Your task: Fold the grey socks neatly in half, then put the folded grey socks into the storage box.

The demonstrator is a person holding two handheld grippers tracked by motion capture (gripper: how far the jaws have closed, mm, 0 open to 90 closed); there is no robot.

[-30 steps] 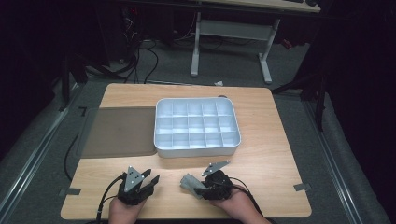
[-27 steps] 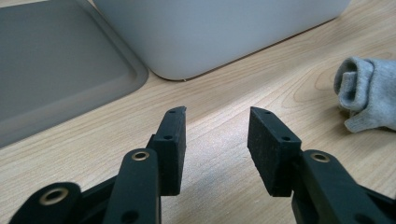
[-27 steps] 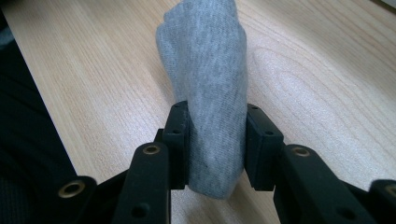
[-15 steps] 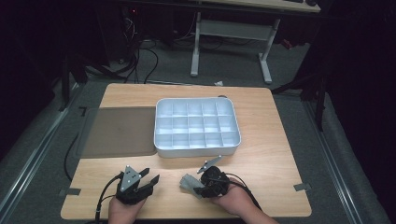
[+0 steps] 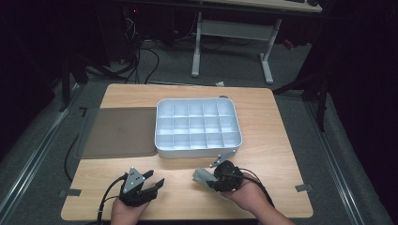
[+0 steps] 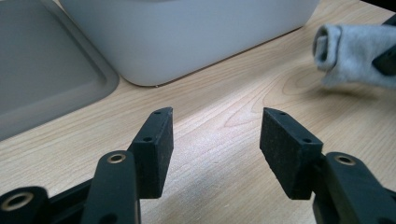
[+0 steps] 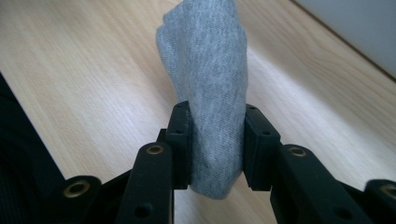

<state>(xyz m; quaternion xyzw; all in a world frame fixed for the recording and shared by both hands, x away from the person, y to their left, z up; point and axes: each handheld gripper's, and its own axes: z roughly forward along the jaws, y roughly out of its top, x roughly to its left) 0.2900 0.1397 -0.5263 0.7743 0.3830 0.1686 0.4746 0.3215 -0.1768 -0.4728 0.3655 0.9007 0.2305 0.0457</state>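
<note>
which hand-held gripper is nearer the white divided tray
Right. The right hand-held gripper, shut on a grey sock, sits just below the white divided tray; the left hand-held gripper is open, farther back and to the left.

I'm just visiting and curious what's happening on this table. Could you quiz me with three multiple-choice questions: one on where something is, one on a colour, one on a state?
1. Where does the lid lie?
A. Flat on the table, left of the white tray
B. On top of the tray
C. On the floor

2. What colour is the rolled cloth?
A. Red
B. Grey
C. Green

3. How do the left gripper's jaws stand?
A. Clamped on the cloth
B. Apart, with nothing between them
C. Closed on the tray's rim

Answers:
1 A: the high view shows it beside the tray.
2 B: the right gripper holds it close to the camera.
3 B: only bare table shows between them.
</note>
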